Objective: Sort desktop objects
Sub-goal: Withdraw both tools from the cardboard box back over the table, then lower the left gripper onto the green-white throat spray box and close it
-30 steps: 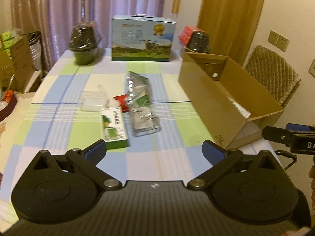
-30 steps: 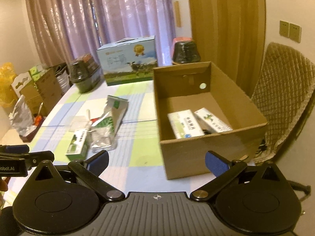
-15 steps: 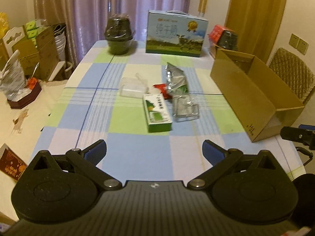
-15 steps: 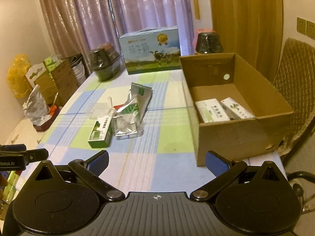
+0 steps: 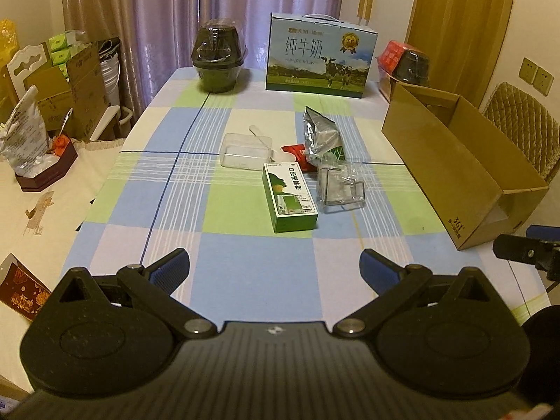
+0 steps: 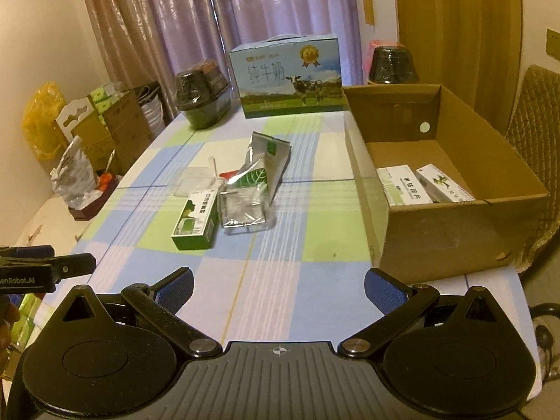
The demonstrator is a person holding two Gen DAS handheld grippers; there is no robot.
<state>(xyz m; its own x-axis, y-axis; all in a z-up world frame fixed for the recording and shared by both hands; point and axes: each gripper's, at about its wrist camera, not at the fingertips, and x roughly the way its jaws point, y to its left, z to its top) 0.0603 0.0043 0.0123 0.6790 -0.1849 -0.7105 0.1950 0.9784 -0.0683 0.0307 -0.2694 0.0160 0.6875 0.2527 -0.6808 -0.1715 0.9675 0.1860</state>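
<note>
Both grippers hover over the checked worktop [image 5: 245, 266], fingers spread wide and empty.
The left gripper [image 5: 274, 267] and right gripper [image 6: 278, 287] face a green box [image 5: 289, 196] mid-table; the cardboard box [image 6: 455, 231] holds two cartons, partly hidden by its wall.

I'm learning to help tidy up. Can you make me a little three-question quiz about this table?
1. True or false: the cardboard box is empty.
2. How many medicine boxes lie inside it?
3. What lies nearest the left gripper? A) milk carton B) green spray box C) clear plastic tub

Key: 1. False. 2. Two. 3. B.
</note>
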